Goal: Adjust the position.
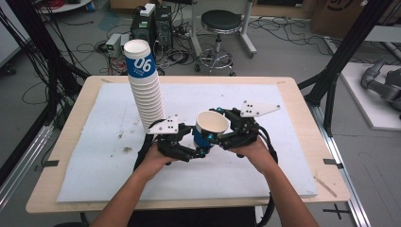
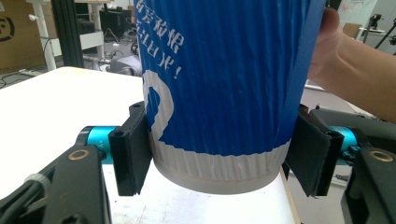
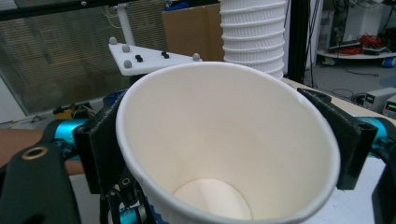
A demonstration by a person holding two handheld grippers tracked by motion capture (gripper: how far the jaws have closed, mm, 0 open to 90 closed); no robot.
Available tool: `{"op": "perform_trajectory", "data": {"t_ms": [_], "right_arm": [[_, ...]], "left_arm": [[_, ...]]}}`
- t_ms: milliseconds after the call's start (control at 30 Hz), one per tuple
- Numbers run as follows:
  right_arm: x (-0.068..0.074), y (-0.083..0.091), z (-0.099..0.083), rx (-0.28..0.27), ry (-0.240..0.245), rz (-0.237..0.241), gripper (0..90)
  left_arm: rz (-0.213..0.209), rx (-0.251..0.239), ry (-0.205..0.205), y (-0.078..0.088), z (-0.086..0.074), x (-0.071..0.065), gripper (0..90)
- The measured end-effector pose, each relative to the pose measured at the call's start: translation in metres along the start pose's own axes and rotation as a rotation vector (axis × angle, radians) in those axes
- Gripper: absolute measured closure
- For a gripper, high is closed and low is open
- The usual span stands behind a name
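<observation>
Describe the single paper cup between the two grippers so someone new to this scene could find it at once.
Start at the white mat covering the wooden table, then find the tall leaning cup stack at its back left. To the stack's right, near the mat's middle, the single cup sits between the left gripper and the right gripper. Unlike the nested stack, it stands alone, blue-sleeved, its empty white mouth open.

Beyond the tabletop with white mat: black round stool, computer towers, tangled floor cables.

Cup between both grippers, right of cup stack, on table
</observation>
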State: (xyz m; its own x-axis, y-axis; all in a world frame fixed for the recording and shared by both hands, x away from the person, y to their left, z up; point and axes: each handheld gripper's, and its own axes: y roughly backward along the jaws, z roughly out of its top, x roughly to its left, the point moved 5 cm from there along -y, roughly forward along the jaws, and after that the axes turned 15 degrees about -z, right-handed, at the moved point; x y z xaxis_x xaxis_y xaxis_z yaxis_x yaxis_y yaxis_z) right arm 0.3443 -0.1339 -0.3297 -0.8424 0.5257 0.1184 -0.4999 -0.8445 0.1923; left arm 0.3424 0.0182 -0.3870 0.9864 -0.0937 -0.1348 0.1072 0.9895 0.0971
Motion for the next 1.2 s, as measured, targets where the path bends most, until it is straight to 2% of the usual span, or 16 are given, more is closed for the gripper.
{"op": "perform_trajectory", "data": {"t_ms": [233,333,567,600,667,767,833,1000,1200], "right_arm": [[0.0,-0.002,-0.003,-0.018,-0.048,0.027,15.6],[0.0,-0.003,-0.006,-0.001,-0.037,0.02,15.7],[0.0,-0.001,-0.005,0.0,0.005,0.028,23.4],[0.0,-0.001,-0.005,0.002,0.012,0.023,24.3],[0.0,-0.001,-0.006,0.012,0.035,0.017,25.5],[-0.004,0.001,-0.006,0.018,0.071,-0.029,25.7],[-0.008,0.004,-0.005,0.016,0.089,-0.062,25.7],[-0.025,0.013,-0.013,0.07,0.162,-0.173,25.4],[-0.039,0.023,-0.023,0.084,0.148,-0.215,25.1]], "left_arm": [[0.006,-0.021,-0.013,-0.001,0.002,0.0,31.2],[0.011,-0.038,-0.012,0.001,0.004,0.0,31.1],[0.017,-0.023,-0.006,0.002,0.003,0.0,30.7],[0.024,-0.022,0.0,0.001,0.002,0.0,30.5],[0.056,0.01,-0.009,-0.001,0.001,0.002,29.3],[0.107,0.064,0.019,0.002,-0.006,0.005,18.5],[0.139,0.078,0.021,0.007,-0.011,0.006,18.5],[0.189,0.077,0.038,0.025,-0.019,0.006,18.5],[0.236,0.077,0.046,0.045,-0.024,0.007,18.5]]}}
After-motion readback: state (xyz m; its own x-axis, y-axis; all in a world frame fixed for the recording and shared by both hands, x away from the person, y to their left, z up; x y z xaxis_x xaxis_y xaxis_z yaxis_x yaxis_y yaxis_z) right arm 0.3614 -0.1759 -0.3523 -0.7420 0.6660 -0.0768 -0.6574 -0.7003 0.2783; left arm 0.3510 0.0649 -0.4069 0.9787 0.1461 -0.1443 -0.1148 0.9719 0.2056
